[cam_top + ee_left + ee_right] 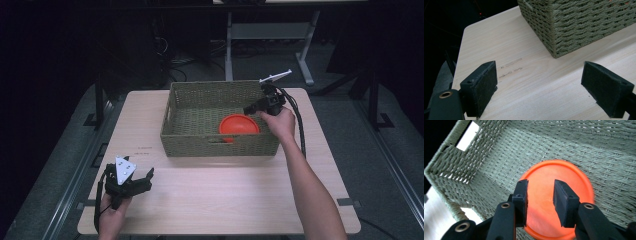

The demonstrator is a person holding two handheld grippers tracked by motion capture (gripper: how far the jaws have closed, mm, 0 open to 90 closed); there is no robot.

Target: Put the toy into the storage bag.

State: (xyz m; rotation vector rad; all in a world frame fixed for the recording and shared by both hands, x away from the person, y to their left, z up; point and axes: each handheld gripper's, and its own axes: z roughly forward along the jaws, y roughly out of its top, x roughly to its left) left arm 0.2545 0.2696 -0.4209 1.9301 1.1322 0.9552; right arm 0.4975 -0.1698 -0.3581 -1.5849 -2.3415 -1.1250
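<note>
An orange plate (239, 124) lies in the right half of a green woven basket (220, 145) at the back of the table. My right gripper (250, 110) hangs over the basket's right end, pointing down at the plate. In the right gripper view the gripper (541, 182) stands open, its jaws a small gap apart and nothing pinched between them, with the orange plate (574, 182) blurred on the basket's floor (499, 157) beyond them. My left gripper (148, 180) rests low at the front left of the table, and in its own view the gripper (540, 67) is wide open and holds nothing.
The light wooden table (225, 195) has bare room in front of the basket. A corner of the basket (579, 25) stands ahead and to the right of the left jaws. Dark floor, cables and a white table frame (265, 35) lie beyond the table.
</note>
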